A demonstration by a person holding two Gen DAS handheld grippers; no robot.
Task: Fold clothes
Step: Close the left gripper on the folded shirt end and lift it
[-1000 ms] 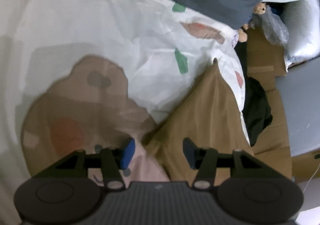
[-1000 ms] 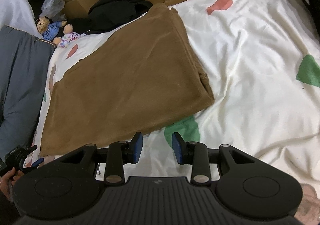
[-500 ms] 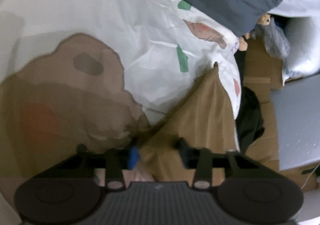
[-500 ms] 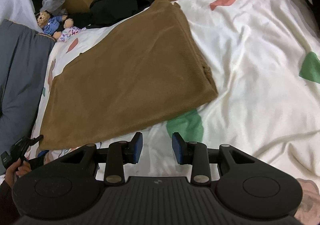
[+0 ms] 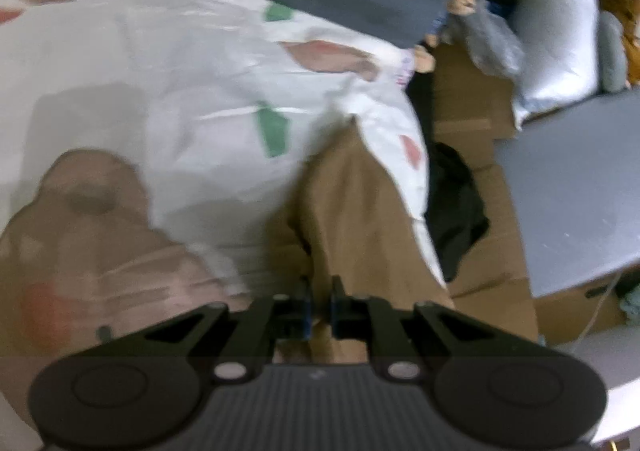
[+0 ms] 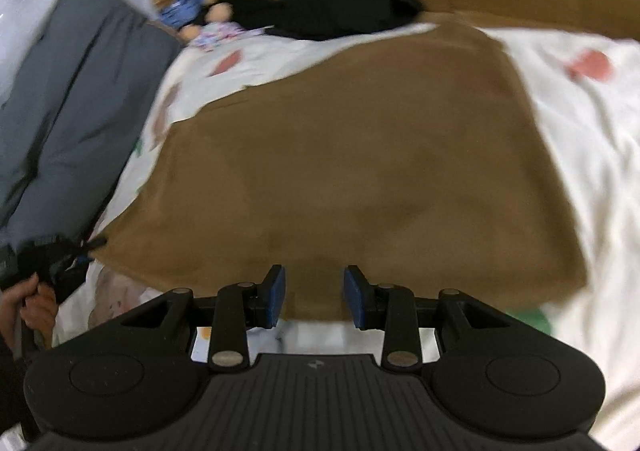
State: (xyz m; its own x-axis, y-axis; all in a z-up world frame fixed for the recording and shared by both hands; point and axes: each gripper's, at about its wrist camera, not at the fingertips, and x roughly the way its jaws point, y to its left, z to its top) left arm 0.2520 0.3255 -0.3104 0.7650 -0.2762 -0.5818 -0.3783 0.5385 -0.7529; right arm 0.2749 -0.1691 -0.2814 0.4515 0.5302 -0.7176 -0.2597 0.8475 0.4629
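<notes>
A brown garment (image 6: 360,171) lies spread flat on a white patterned bedsheet (image 6: 580,179). The left gripper (image 5: 320,305) has just been closing its jaws and now pinches the garment's near corner. The right gripper (image 6: 314,297) hangs over the near hem, jaws partly open, holding nothing. Likely next: the right jaws must pinch the other corner before a fold is lifted.

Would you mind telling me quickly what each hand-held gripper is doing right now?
Left hand-held gripper: jaws have just been closing, now pinched on a corner of the brown garment.
Right hand-held gripper: open, holding nothing, at the garment's near edge.
</notes>
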